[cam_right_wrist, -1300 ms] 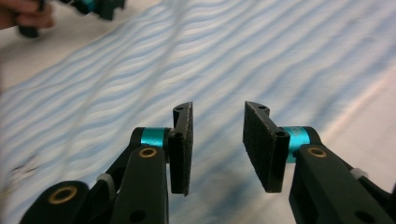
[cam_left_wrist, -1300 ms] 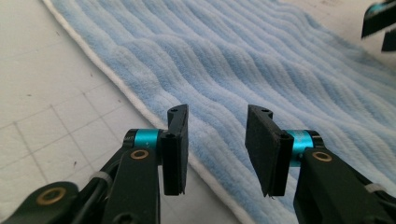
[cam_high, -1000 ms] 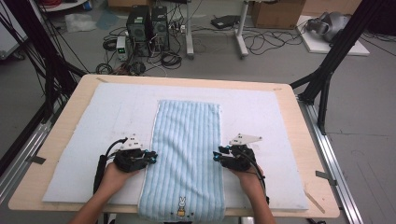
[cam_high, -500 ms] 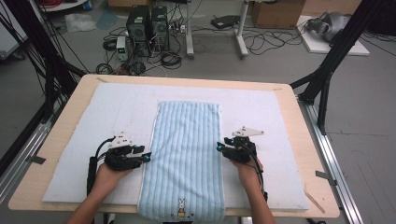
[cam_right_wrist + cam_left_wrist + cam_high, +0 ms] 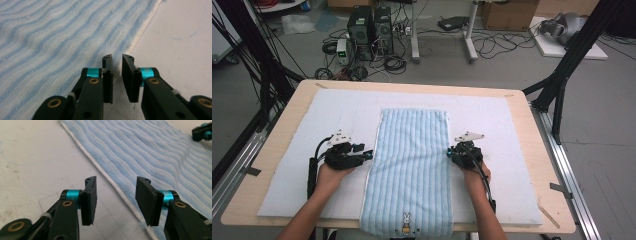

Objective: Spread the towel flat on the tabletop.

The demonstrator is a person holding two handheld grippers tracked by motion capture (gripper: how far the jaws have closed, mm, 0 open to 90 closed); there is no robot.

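A light blue striped towel (image 5: 412, 165) with a small rabbit mark at its near end lies flat and lengthwise on the white mat. My left gripper (image 5: 369, 153) rests at its left edge. In the left gripper view my left gripper (image 5: 116, 180) has just been opening. Its jaws stand wide, low over the mat, with the towel's (image 5: 155, 150) white hem running between them, untouched. My right gripper (image 5: 451, 152) sits at the towel's right edge. In the right gripper view my right gripper (image 5: 117, 57) has just been closing. A narrow gap remains over the hem of the towel (image 5: 50, 32).
The white mat (image 5: 522, 130) covers most of the wooden table (image 5: 539, 135). Black frame legs stand at the table's left and right. Computers and cables lie on the floor beyond the far edge. The right gripper's tip (image 5: 202, 131) shows across the towel in the left gripper view.
My left gripper slid left off the towel to its left edge and its jaws opened. My right gripper shifted slightly up the table along the right edge.
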